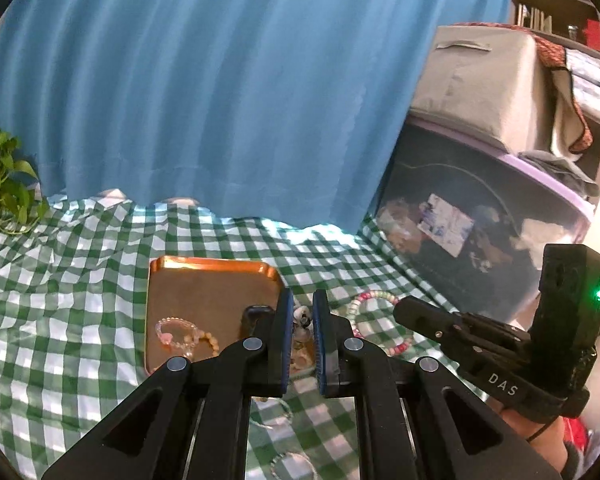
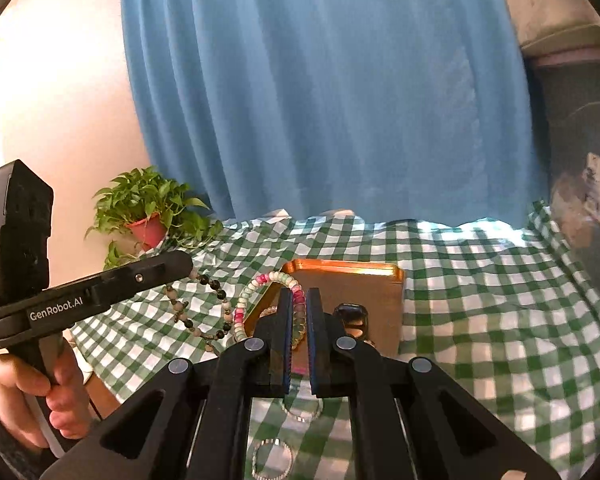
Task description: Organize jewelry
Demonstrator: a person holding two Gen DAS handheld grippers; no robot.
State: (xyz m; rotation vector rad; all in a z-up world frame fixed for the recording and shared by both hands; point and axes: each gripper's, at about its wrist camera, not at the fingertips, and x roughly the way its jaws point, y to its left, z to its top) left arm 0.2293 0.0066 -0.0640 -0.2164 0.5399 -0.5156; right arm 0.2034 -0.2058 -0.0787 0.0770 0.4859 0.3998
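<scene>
A blue curtain (image 2: 320,100) hangs behind a table spread with a green-and-white checked cloth (image 2: 480,300), and a potted plant (image 2: 148,216) stands at the cloth's far left corner. To the right, in the left camera, sits a dark storage bin (image 1: 480,208) with a grey box (image 1: 476,84) on top.

A copper tray (image 1: 204,300) lies in the middle of the cloth. On it rest a pink beaded bracelet (image 1: 176,330), a beige beaded one just beside it, and a small dark clip (image 2: 352,316).

Your right gripper (image 2: 299,320) is clenched on a bracelet of pink, white and pale green beads (image 2: 260,284), which loops up and out to the left of the fingers, over the tray's near left corner.

Your left gripper (image 1: 301,320) is clenched on a string of dark and pale beads (image 2: 204,308); in the right camera it dangles from the tip above the cloth, left of the tray. Your left hand (image 2: 40,396) wraps the handle.

Two clear rings (image 2: 272,460) lie on the cloth just in front of you.
</scene>
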